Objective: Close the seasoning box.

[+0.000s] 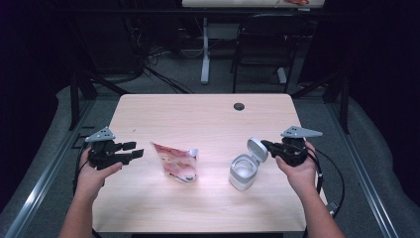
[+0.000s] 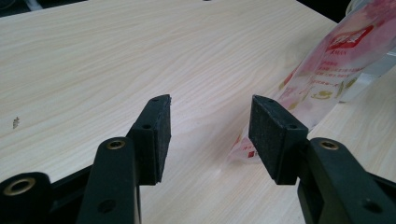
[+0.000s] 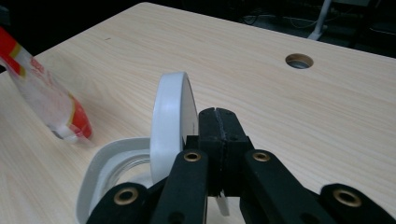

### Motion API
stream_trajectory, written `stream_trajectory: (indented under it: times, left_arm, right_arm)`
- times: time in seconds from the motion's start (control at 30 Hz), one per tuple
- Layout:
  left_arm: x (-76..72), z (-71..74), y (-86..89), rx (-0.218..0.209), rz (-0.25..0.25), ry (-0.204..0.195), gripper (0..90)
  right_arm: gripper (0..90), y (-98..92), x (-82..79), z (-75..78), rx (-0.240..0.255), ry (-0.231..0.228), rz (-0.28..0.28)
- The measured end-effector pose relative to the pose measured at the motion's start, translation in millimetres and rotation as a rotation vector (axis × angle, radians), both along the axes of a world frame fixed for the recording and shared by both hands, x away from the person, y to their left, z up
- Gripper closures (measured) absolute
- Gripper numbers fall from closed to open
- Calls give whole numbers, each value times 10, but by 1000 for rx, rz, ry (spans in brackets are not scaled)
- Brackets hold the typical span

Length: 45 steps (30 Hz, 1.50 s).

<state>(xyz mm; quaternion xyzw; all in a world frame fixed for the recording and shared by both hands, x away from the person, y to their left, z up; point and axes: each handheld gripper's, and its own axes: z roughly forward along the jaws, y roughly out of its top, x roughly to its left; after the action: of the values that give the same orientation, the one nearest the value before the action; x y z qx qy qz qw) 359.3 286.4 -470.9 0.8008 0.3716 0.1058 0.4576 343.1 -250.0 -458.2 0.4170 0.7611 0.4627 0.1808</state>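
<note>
Pale wood-grain table [image 1: 198, 208] carries two things in the high view: a red-and-clear plastic spout pouch [image 1: 174, 162] lying near the middle, and a clear square jar with a white flip lid [image 1: 243, 171] to its right, lid [image 1: 257, 149] standing up and hinged back. Left gripper [image 1: 130, 150] sits at the table's left edge, jaws apart, pointing at the pouch, well short of it. Right gripper [image 1: 268, 147] reaches in from the right, tips right at the raised lid. A round cable hole [image 1: 239, 106] sits near the far edge.

Left gripper view: left gripper [image 2: 209, 135] has both black pads spread, bare table between them, nothing gripped. Pouch [image 2: 327, 74] lies ahead and to the right, its near corner partly hidden behind the right-hand pad; contact there can't be told.

Right gripper view: right gripper [image 3: 218, 122] has its jaws pressed together, pad faces meeting along a thin seam, no gap. A small white tab pokes out below the pads; can't tell whether it's pinched. Lid [image 3: 173, 121] stands on edge just left of the jaws, touching the left one's side. Jar's white rim [image 3: 100, 170] and clear inside sit below it. Pouch [image 3: 46, 100] is off to the left, well apart.
</note>
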Motion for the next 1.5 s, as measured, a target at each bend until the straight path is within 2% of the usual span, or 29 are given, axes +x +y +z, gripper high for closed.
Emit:
stream_trajectory:
  times: [0.37, 0.6, 0.77, 0.97, 1.1, 1.23, 1.5]
  left_arm:
    - [-3, 5, 16, -3, 2, 1, 489]
    - [-2, 4, 22, -1, 3, 1, 489]
    - [-2, 4, 24, 2, 4, 2, 489]
    - [-3, -1, 24, -5, 12, 3, 487]
    - [-1, -5, 24, -4, 12, 2, 485]
    - [4, -15, 30, -5, 14, 5, 477]
    - [7, -30, 36, -10, 24, 6, 471]
  right_arm:
    - [889, 198, -137, 10, 0, -17, 74]
    - [816, 240, -228, 1, -30, -37, 72]
    - [750, 185, -276, -25, -8, -30, 49]
    - [548, 101, -338, -75, 3, -46, -14]
    - [464, 45, -353, -128, 2, -47, -57]
    - [426, -9, -371, -192, -10, -49, -88]
    - [412, -88, -448, -367, -17, -30, -137]
